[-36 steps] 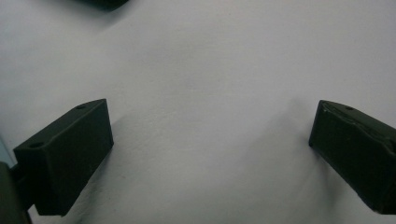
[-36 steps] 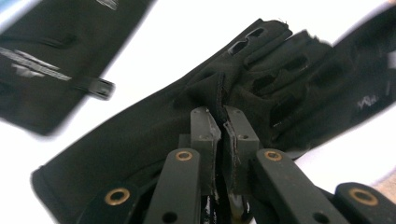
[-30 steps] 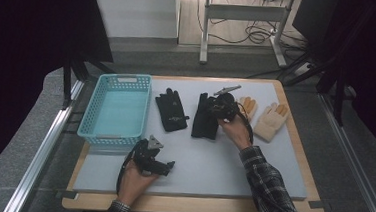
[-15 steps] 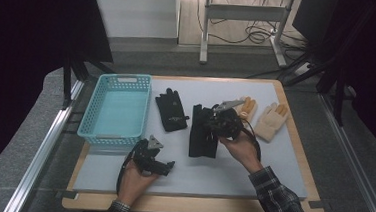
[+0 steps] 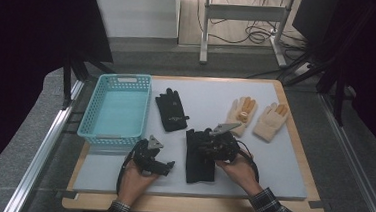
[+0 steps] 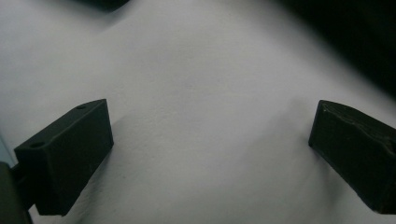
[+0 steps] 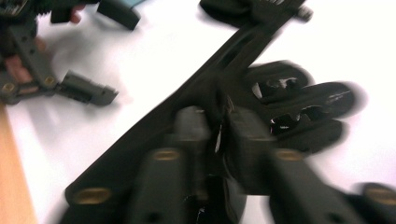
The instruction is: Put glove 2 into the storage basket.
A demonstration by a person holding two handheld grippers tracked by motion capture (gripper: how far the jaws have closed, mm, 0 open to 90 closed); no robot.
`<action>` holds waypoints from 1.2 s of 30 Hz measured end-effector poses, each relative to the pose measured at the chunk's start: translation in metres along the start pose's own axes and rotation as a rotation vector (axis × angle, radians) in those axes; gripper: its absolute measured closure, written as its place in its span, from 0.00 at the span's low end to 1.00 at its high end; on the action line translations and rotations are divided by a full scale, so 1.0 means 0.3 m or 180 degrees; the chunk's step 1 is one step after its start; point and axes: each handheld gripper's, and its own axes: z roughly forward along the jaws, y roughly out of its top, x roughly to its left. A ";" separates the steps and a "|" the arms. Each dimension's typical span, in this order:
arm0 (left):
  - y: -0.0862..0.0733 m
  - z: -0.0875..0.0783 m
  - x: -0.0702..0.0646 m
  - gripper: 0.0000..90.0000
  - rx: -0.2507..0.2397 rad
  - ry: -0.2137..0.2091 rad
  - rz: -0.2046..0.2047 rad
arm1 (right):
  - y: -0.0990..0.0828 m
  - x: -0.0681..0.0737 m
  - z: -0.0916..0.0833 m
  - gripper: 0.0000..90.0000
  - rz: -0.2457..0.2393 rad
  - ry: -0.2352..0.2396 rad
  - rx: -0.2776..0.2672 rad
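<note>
On the pale grey mat (image 5: 272,157) covering the wooden table (image 5: 302,159), the right gripper (image 5: 212,147) is sitting over a black fabric glove (image 5: 198,163) lying near the front edge, between the two hands. In the right gripper view its jaws are standing close together with a fold of that black glove (image 7: 261,100) between the pads; the picture is blurred, so I cannot tell whether the pads are pressing on it. The jaws have just been opening.

The left gripper (image 5: 153,158) is resting low on the mat, front left, just in front of the basket; in the left gripper view its jaws are standing wide apart with bare mat (image 6: 201,93) between them, gripping nothing.

The turquoise plastic lattice basket (image 5: 91,110) is sitting at the left edge of the mat, upright, with nothing lying in it.

A second black fabric glove (image 5: 171,110) is lying flat just right of the basket, apart from the first. Two cream knit gloves with orange fingertips are lying at the right rear: one (image 5: 241,114) near the right gripper's grey plate, the other (image 5: 271,122) just beside it.
</note>
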 end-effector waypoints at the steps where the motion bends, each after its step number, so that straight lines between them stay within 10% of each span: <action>1: 0.000 0.000 0.000 0.00 -0.0002 0.0000 -0.0001 | 0.003 -0.004 -0.007 0.71 -0.0003 -0.0041 -0.0041; 14: 0.000 -0.001 0.000 0.00 0.0011 -0.0003 0.0008 | 0.015 -0.121 -0.017 0.70 0.0098 -0.0299 -0.0064; 36: 0.000 -0.001 0.001 0.00 0.0009 -0.0004 0.0010 | 0.279 -0.215 0.284 0.78 -0.0056 -0.0238 0.0056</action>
